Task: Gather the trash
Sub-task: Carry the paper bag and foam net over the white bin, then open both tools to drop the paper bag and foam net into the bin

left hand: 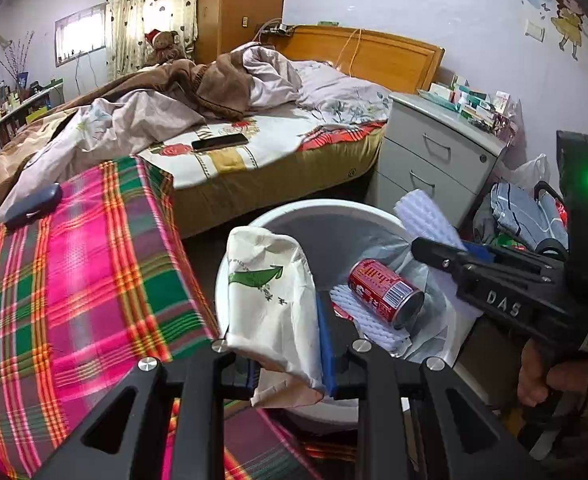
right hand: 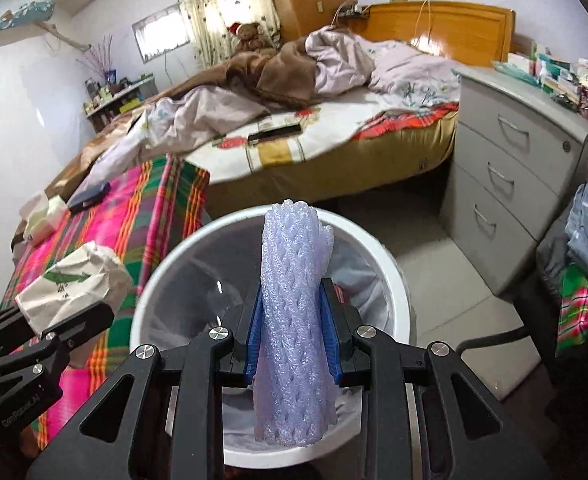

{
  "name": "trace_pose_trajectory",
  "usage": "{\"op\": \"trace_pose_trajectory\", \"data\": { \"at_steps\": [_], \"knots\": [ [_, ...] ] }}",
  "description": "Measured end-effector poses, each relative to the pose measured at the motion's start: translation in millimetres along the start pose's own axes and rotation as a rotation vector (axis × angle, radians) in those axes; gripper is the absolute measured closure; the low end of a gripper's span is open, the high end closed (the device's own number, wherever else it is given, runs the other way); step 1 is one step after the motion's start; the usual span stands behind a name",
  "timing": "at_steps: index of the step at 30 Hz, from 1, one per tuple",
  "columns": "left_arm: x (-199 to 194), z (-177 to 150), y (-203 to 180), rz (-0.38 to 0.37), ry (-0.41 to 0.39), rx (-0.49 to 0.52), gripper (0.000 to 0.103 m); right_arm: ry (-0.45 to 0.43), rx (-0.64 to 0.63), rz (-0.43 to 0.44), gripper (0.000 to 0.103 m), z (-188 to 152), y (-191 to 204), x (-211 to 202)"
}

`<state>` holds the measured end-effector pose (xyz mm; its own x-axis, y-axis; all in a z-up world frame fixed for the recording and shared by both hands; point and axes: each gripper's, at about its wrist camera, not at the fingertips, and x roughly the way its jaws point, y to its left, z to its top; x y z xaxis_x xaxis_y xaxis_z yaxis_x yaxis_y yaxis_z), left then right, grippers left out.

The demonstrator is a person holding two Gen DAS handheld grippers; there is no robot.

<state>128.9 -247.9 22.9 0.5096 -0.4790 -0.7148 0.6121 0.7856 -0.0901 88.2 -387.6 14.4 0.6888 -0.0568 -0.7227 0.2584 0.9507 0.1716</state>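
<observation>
Left wrist view first: our left gripper is clamped on a crumpled white paper bag with a green print, blue pads pinching its lower end, so the bag stands up in the lower middle of the frame, right over the near rim of the white trash bin. In the right wrist view our right gripper is squeezed narrow around a pale lilac foam net sleeve, held upright in the frame centre, also over the bin.

How we'd do the drop, just our take: both pieces look light and springy, so we'd get each one fully inside the rim before letting go, not just hovering at the edge. The bag looks like the riskier one, since it sits over the near rim next to the plaid tabletop on the left and could tip out that way. We'd nudge it toward the bin's middle and spread the pads properly wide so the paper doesn't cling.

Looks-wise, the bin is lined with a thin clear bag and already has a red can lying on its side plus more white foam netting underneath. The sleeve is a soft knobbly mesh tube, flattened where the pads bite.
</observation>
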Motion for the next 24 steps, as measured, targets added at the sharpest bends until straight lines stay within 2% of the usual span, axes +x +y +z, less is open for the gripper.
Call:
{"op": "trace_pose_trajectory", "data": {
  "at_steps": [4, 8, 11, 13, 15, 24],
  "knots": [
    [11, -3, -4, 0.001, 0.024, -0.008, 0.078, 0.027, -0.02, 0.014, 0.074, -4, -2, 7],
    [15, -5, -6, 0.004, 0.035, -0.012, 0.072, 0.043, -0.022, 0.026, 0.074, -5, -7, 12],
    [17, -5, -6, 0.008, 0.039, -0.015, 0.058, 0.054, -0.026, 0.034, 0.071, -5, -9, 14],
    [16, -6, -5, 0.007, 0.033, -0.022, 0.055, 0.057, -0.03, 0.026, 0.066, -5, -9, 16],
    [14, -6, -5, 0.008, 0.027, -0.022, 0.046, 0.057, -0.03, 0.015, 0.047, -5, -10, 17],
    [1, -9, 0, 0.014, 0.01, -0.045, 0.043, 0.022, -0.029, 0.012, 0.046, -6, -5, 4]
  ]
}}
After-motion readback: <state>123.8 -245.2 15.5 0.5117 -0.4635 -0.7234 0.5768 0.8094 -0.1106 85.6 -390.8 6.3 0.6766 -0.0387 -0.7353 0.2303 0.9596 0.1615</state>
